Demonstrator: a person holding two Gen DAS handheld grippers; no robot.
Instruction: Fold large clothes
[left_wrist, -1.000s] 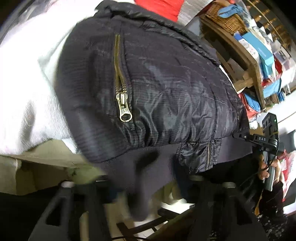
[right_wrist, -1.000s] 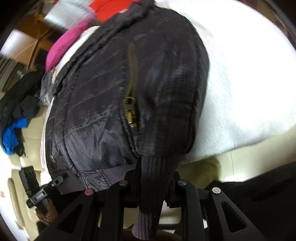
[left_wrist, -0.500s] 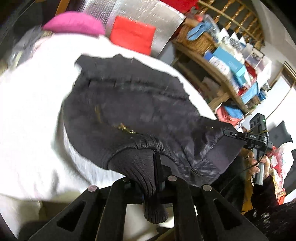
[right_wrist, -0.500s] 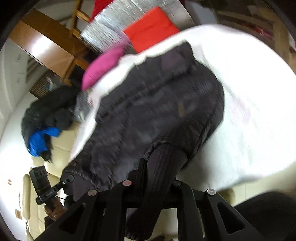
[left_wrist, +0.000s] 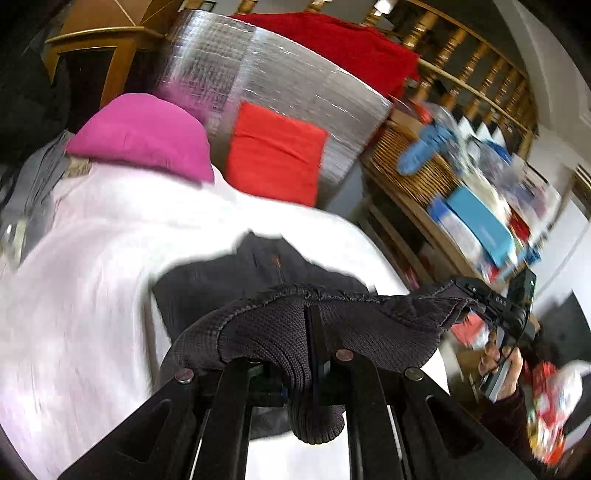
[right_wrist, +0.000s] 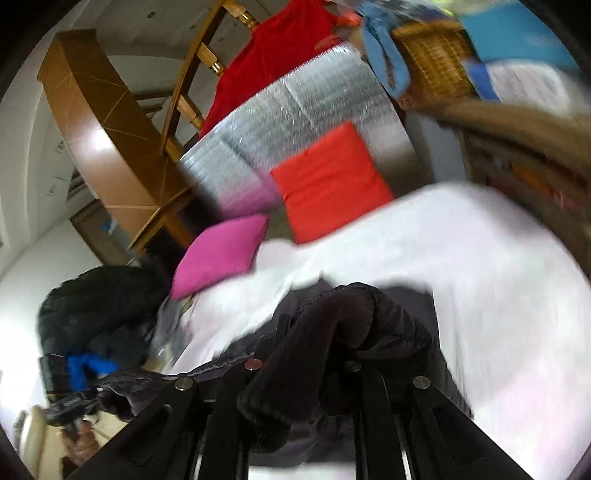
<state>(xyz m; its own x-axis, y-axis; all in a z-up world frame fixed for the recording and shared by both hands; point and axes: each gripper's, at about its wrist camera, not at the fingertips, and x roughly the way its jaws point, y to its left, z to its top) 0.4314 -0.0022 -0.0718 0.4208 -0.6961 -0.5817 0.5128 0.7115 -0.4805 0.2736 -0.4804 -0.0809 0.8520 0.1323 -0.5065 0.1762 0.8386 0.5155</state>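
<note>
Jacket: a dark quilted jacket (left_wrist: 229, 291) is held up by its ribbed knit hem (left_wrist: 332, 328), the rest trailing down onto the white cover (left_wrist: 92, 277); its far end rests toward the middle of that cover.
Handling: it is judged soft and limp, light to moderate in weight, with a slick shell that may slide; the knit band is thicker and grippier, so it is taken as the better place to hold.
Hold points: the two ends of the hem are used, which keeps the edge stretched between both grippers.
Left gripper: the left gripper (left_wrist: 314, 354) is clenched on the ribbed hem, a bunch of knit hanging below the jaws.
Right gripper: the right gripper (right_wrist: 317, 373) is clamped on the other end of the hem; it is also seen at the right edge of the left view, held by a hand (left_wrist: 498, 365).
Cover: a wide white surface, blurred.
Beyond the far edge: a pink cushion (left_wrist: 144, 136), a red cushion (left_wrist: 275, 162) and a silver foil panel (left_wrist: 295, 92) are seen.
Risk: the shell could slip or fold unevenly if the hem is let sag.
</note>
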